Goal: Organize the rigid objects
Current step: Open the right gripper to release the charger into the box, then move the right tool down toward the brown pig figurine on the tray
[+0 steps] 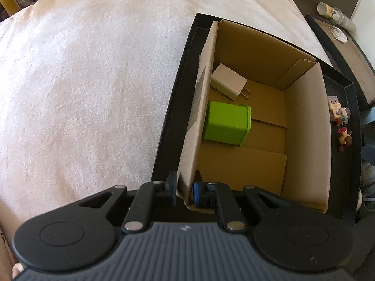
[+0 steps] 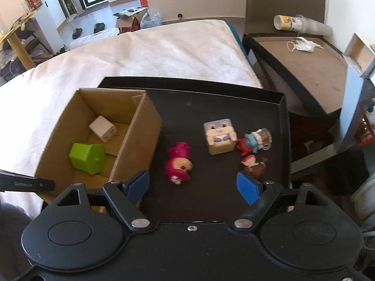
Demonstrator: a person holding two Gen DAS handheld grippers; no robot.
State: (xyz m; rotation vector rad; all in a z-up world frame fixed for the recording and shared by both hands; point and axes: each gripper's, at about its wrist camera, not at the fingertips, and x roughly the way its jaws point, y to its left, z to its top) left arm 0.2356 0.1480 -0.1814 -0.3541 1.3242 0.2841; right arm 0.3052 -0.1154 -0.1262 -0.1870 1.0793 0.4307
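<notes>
Two things lie inside the one cardboard box (image 2: 98, 126): one white plug adapter (image 2: 102, 128) at the far side and one green cube (image 2: 87, 157) nearer, both toward the box's left wall. The left tool (image 1: 185, 187) has its fingers drawn together on the near end of that left wall, one pad outside and one inside, so the green cube lies just ahead of it within the box. The box stands on the left part of one black tray (image 2: 284, 121), which rests on a bed with a pale blanket (image 2: 164, 53). Right of the box, four small toys lie on the tray: one pink figure (image 2: 178, 162), one bunny-faced cube (image 2: 219, 135), one blue-and-red figure (image 2: 254, 141) and one brown figure (image 2: 254, 165). The right tool (image 2: 194, 187) hangs with its fingers wide apart and nothing between them, near the tray's front edge; the pink figure lies just beyond it, the brown figure near its right finger.
</notes>
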